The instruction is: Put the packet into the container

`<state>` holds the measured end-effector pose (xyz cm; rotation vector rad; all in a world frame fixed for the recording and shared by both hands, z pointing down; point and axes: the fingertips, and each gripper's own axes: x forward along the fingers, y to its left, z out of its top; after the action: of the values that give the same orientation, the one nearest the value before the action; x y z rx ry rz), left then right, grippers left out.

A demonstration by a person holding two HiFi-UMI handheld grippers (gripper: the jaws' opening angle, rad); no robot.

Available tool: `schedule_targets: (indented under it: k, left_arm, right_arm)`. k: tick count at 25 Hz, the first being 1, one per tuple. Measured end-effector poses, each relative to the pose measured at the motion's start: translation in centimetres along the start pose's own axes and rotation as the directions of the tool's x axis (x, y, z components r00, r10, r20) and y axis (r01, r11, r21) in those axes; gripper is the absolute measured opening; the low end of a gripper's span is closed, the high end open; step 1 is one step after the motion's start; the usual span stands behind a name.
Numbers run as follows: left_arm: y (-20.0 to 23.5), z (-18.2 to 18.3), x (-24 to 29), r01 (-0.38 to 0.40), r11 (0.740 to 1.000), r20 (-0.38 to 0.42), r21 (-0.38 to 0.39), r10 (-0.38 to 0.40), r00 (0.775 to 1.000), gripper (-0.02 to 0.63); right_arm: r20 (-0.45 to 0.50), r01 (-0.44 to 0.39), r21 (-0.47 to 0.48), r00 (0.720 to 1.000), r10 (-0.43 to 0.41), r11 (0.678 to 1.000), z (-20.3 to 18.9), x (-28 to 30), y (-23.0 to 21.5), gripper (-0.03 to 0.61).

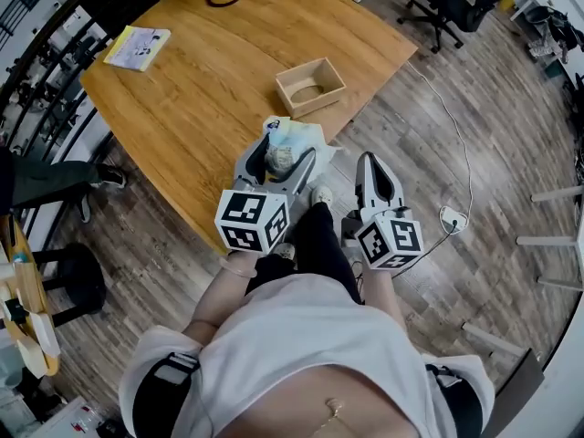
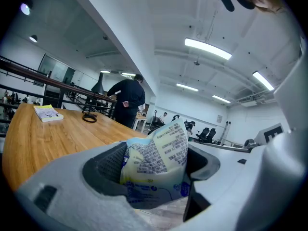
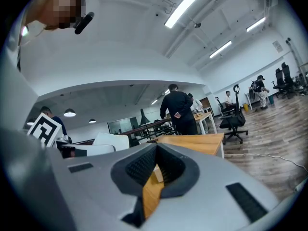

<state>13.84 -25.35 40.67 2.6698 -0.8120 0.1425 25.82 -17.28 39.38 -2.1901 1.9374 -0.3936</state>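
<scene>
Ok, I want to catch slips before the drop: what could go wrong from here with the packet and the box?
1. The packet is soft and crumpled, and much of it sticks out past the jaws of the left gripper. It could sag or slide out on the way.
2. The box looks small next to the bulky packet and sits near the table edge. The packet may catch on the rim, or nudge the box toward that edge.
</scene>
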Motion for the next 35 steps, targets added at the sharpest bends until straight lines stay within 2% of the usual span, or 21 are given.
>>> schedule_targets:
  k: [7, 11, 23, 28, 35]
  left_arm:
    - [1.4, 0.9, 5.8, -0.068, 0.997, -0.003, -0.041, 0.068, 0.998, 0.348]
    - [2.4, 1.5, 9.5, -0.11, 0.993, 0.001, -0.053, 0.11, 0.994, 0.348]
    - [5.2, 1.5, 16.6, -0.25, 0.964, -0.042, -0.096, 0.247, 0.968, 0.348]
    - [6.7, 0.9, 18.2, -0.309, 0.944, -0.063, -0.112, 0.304, 0.951, 0.348]
    - [8.2, 0.1, 19.6, -0.408, 0.892, -0.134, -0.193, 0.389, 0.912, 0.348]
  right_arm:
    - [-0.025, -0.031, 0.007, 0.999, 0.032, 0.999, 1.2, 4.9, -4.1, 0.012]
    - [-0.048, -0.078, 0.007, 0.996, 0.078, 0.997, 1.8, 8.7, -6.1, 0.012]
    - [-0.11, -0.182, 0.03, 0.977, 0.184, 0.983, 2.9, 17.8, -10.5, 0.011]
    - [-0.15, -0.237, 0.032, 0.959, 0.239, 0.971, 2.3, 20.7, -11.1, 0.012]
    - [-0.185, -0.295, 0.043, 0.936, 0.298, 0.954, 2.0, 24.0, -11.7, 0.012]
